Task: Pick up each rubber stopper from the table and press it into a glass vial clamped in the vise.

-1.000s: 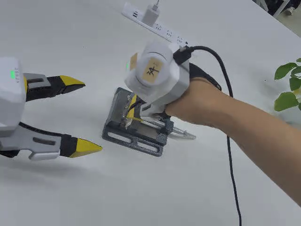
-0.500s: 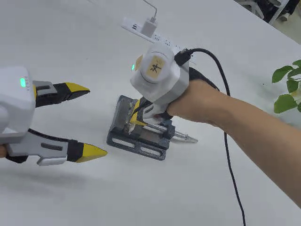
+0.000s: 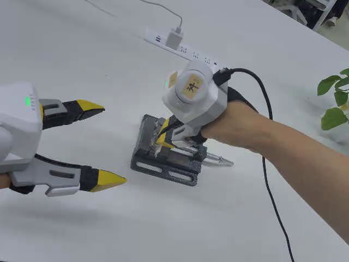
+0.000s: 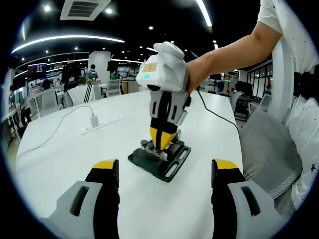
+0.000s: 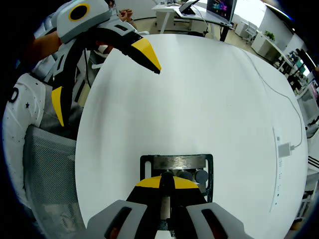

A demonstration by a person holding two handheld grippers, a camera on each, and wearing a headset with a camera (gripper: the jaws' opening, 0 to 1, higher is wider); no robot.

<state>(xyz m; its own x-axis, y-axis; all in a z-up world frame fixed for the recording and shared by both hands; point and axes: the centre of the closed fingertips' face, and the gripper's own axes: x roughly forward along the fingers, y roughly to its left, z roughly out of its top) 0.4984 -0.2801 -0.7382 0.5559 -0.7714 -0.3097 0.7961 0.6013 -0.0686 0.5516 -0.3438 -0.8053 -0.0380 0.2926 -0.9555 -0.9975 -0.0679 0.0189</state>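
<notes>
Two jaws spread wide belong to the left gripper (image 3: 113, 144), which hangs empty above the near left part of the worktop (image 3: 218, 224), its yellow tips aimed toward the middle.

Just beyond, at mid-worktop, sits the vise (image 3: 163, 166) with its screw handle sticking out to the right. The right gripper (image 3: 163, 137) stands over it, pointing steeply down, with the tips at the vise's clamping slot. Its jaws are drawn together. In the right gripper view something small and dark sits at the tips, perhaps a stopper, though I cannot tell for sure. Beside them in the slot stand the vials (image 5: 202, 176), grey-capped from above, so they look plugged.

The step in hand looks like the pressing itself: seating a stopper into a clamped vial. The next move would call for a straight downward push along the vial's axis, then parting the jaws without tugging the stopper back out.

The person's hand (image 3: 234, 123) wraps the right gripper from behind, the wrist bent down and the forearm coming in from the near right corner. A black cable (image 3: 267, 164) trails along it.

Toward the far edge lies a power strip (image 3: 180, 46).
</notes>
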